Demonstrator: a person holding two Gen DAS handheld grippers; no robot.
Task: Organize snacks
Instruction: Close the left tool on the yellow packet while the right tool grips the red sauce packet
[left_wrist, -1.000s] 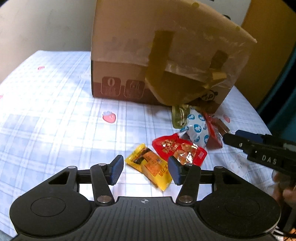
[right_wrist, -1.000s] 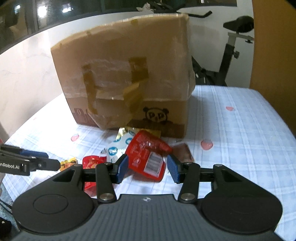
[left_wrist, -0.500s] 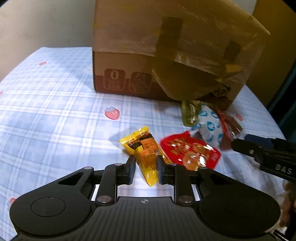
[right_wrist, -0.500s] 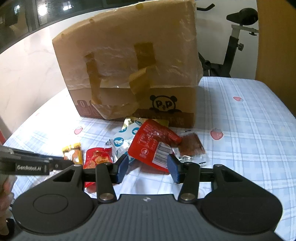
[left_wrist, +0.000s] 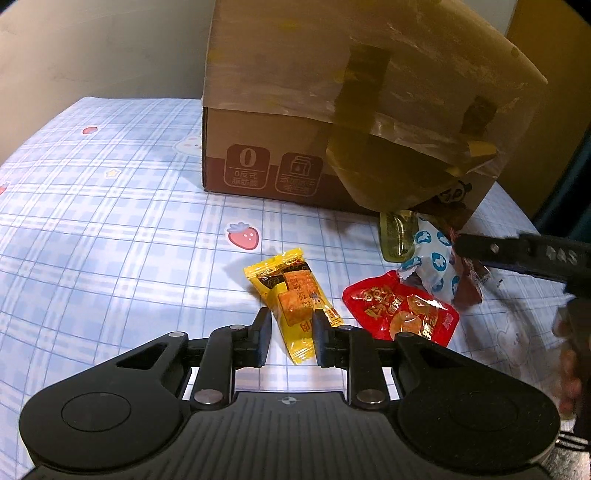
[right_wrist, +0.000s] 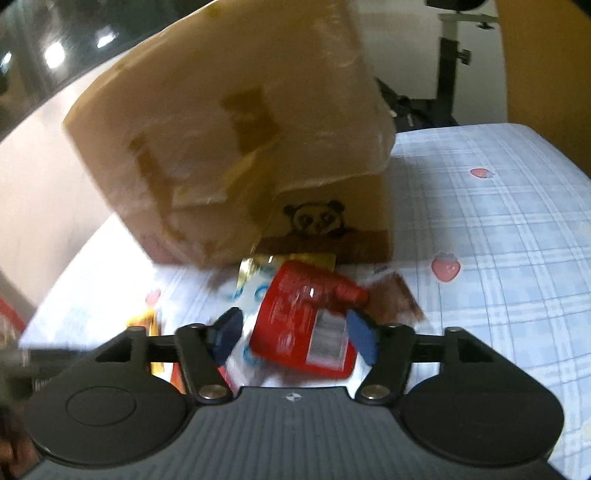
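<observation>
A yellow snack packet (left_wrist: 291, 295) sits between the pads of my left gripper (left_wrist: 290, 334), which is shut on its lower half. To its right lie a red packet with yellow print (left_wrist: 399, 314), a white-and-blue packet (left_wrist: 428, 258), a gold one (left_wrist: 395, 236) and a brown one (left_wrist: 467, 291). In the blurred right wrist view, my right gripper (right_wrist: 295, 334) straddles a red packet with a white label (right_wrist: 299, 317). Its jaws are opening and a gap shows beside the left pad. The cardboard box (left_wrist: 295, 147) stands just behind the pile.
A blue plaid cloth with strawberry prints (left_wrist: 110, 240) covers the table. The box's taped flap (right_wrist: 240, 129) hangs out over the snacks. An exercise bike (right_wrist: 450, 55) stands beyond the table's far edge. A hand (left_wrist: 569, 369) holds the right gripper at the right edge.
My left gripper closed from wide onto the yellow packet and has stayed there. My right gripper rolled, moved in closer around the red labelled packet, and its jaws spread wider.
</observation>
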